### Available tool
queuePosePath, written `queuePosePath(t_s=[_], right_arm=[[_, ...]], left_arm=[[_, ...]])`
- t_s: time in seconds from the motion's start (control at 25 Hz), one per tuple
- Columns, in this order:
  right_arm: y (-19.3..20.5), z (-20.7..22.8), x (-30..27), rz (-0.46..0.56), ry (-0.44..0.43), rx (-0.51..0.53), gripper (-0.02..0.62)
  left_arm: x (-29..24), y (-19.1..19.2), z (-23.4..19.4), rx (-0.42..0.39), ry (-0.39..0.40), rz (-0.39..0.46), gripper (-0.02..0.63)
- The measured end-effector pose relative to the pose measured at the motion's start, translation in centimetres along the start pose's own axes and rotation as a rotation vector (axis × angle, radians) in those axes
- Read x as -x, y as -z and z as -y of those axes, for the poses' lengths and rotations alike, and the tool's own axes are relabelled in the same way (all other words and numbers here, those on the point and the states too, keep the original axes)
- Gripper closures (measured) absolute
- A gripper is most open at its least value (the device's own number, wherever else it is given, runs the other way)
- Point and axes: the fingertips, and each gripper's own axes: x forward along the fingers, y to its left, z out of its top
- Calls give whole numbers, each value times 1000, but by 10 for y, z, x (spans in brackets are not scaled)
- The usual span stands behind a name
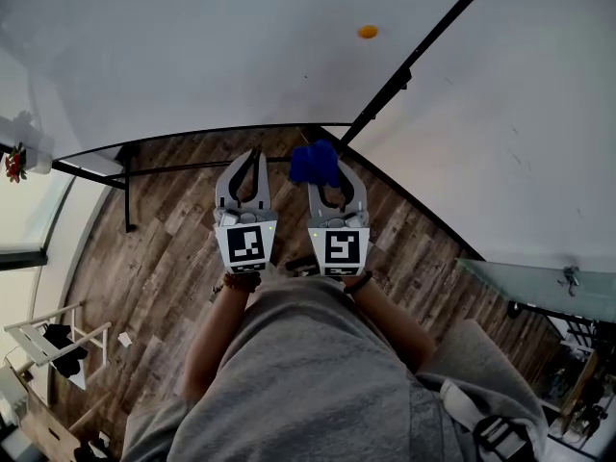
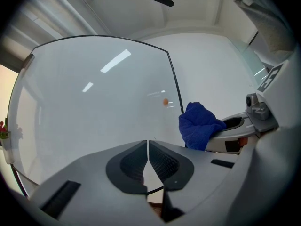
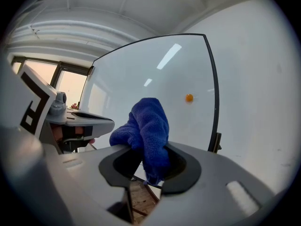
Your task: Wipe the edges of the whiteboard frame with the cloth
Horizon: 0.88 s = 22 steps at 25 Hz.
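The whiteboard (image 1: 212, 56) fills the upper part of the head view, bounded by a thin black frame (image 1: 416, 65) with an orange magnet (image 1: 367, 32) on its surface. Both grippers are held side by side just below the board's lower right corner. My right gripper (image 1: 323, 169) is shut on a blue cloth (image 1: 314, 162), which bunches up out of the jaws (image 3: 148, 126). My left gripper (image 1: 254, 154) is shut with nothing in it; its pads meet (image 2: 148, 147). The frame's right edge (image 3: 214, 93) stands ahead of the cloth, apart from it.
Wooden floor (image 1: 164, 258) lies below. A black stand leg (image 1: 126, 195) holds the board at the left. A white wall (image 1: 520, 142) runs to the right of the board. A glass-topped table (image 1: 539, 282) sits at the right, a white rack (image 1: 53, 340) at the lower left.
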Motion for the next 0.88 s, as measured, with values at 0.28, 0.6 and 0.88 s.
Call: queuePosePath(t_s=[0.28,0.6,0.88], right_arm=[[13,-2,-5,-35,-29,-15,472],[27,-2,-2,-74,-6,-22,472],[30,0,2,-85,26,-21,472]], left_arm=[[-2,7,4,-12,10,-19,587],[1,16,1,-20,18,-43,587],[3,18,3,-22,45,-46,588]])
